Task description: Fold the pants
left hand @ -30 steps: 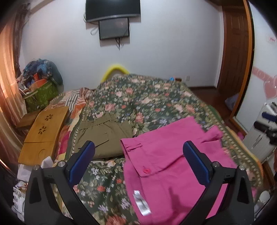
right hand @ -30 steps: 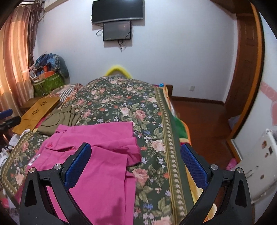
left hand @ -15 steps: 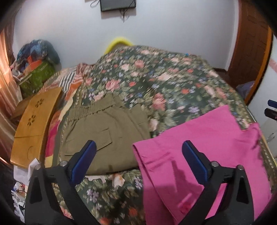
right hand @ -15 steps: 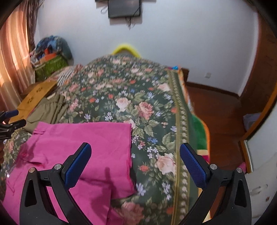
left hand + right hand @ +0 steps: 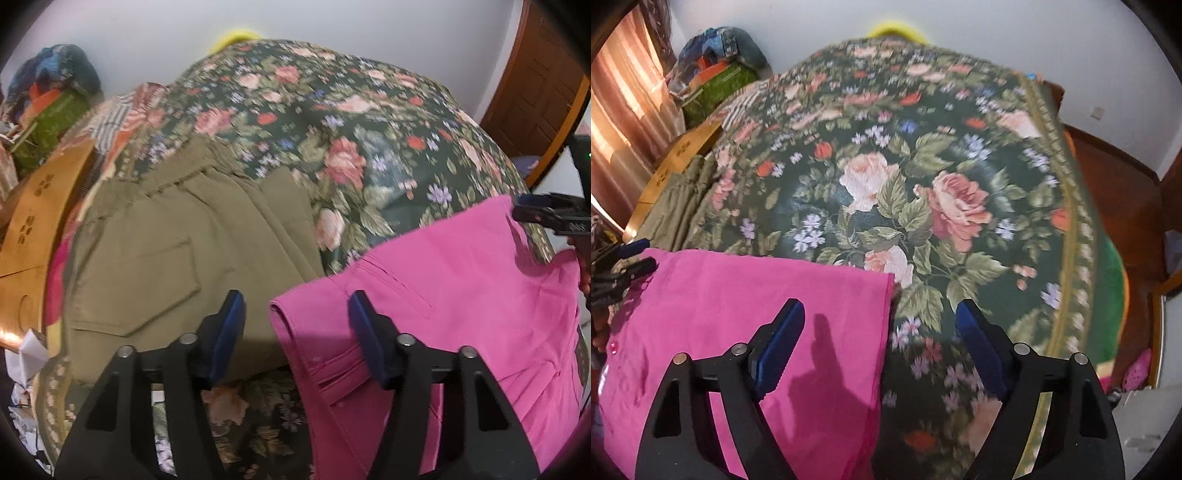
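Both cameras have dipped toward the bed since a second ago — the wall and screens are gone from view, and the floral bedspread (image 5: 923,192) now fills each picture. Bright pink pants (image 5: 461,295) lie across its near side, already doubled over once, with a straight folded edge facing the far end of the bed. Beside them, a second pair, olive pants (image 5: 177,258), sits flat and looks already folded.

Nearer still, the left gripper (image 5: 295,325) straddles the pink pants' waistband corner. Its jaws have just been closing to about half open, the corner between them, but the pads do not yet press on it. Over the opposite corner, the right gripper (image 5: 879,339) has also been closing and stands wider, the pink edge between its pads, ungripped.

By my judgement the fold is partway done — at least one more fold remains.
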Demonstrator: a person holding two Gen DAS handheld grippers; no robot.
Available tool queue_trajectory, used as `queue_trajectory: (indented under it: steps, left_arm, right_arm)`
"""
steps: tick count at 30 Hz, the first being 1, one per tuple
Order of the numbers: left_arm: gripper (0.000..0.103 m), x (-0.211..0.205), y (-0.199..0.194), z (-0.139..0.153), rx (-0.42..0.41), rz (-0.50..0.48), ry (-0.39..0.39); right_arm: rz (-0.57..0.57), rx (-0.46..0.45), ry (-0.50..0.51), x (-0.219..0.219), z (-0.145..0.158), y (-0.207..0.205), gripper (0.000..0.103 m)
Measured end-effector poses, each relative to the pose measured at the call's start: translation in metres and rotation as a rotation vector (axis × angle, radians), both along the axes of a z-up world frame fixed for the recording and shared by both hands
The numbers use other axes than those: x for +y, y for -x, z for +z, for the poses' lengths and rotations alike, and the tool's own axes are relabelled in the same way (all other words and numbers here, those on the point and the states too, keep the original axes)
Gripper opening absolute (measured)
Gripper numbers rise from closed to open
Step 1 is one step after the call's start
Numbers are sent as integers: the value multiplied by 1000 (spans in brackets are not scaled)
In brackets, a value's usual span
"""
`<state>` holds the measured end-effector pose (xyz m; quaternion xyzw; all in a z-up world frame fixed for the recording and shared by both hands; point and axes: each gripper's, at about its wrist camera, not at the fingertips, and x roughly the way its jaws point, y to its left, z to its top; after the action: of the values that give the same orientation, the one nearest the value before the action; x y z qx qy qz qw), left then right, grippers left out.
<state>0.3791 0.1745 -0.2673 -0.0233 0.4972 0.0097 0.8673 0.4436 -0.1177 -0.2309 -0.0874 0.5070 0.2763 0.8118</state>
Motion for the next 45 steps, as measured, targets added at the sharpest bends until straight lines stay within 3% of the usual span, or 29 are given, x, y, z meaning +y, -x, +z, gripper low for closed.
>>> queue_trajectory:
  steps: [3,5,8,10,12,16,22,29,33,35,37,38,41,45]
  left_arm:
    - [51,0,-2,-6,7,-5,20]
    - [49,0,-4,-5,4,-10,22]
    - [37,-3,-3,-6,7,-11,41]
    - [22,-3,-3,-5,6,-9,35]
    - [10,-2,-1,-2,5,-10,36]
    - [7,-1,6,7,-12,-8,49]
    - [6,0,13,42,-73,5,40]
    - [6,-9,3,94,-158,-35,27]
    - [6,-12,-9,104,-168,-45,-11]
    - [6,-9,-15,99,-153,-37,-11]
    - [6,-3,-19,87,-125,-26,-7]
    - [6,1,-22,80,-109,-22,-5]
    - [6,8,-24,59,-71,-16,-3]
    - [6,19,-32,29,-19,0,2]
  right_arm:
    - [30,37,3,9,-12,-5,68]
    - [43,54,-4,13,-17,-7,68]
    - [47,35,8,18,-20,-7,60]
    - [61,14,8,20,-19,-4,33]
    - [66,19,-1,21,-16,-3,18]
    - [63,16,-9,21,-11,-5,9]
    - [22,-50,-38,19,19,4,6]
    - [-13,-209,-102,12,83,17,4]
    - [-23,-245,-90,13,101,18,4]
    - [-21,-222,-60,15,94,14,11]
    - [-11,-185,-29,18,78,7,39]
    - [-10,-177,-3,20,65,2,44]
    - [12,-146,29,23,39,-5,47]
    - [34,-31,18,31,0,-24,47]
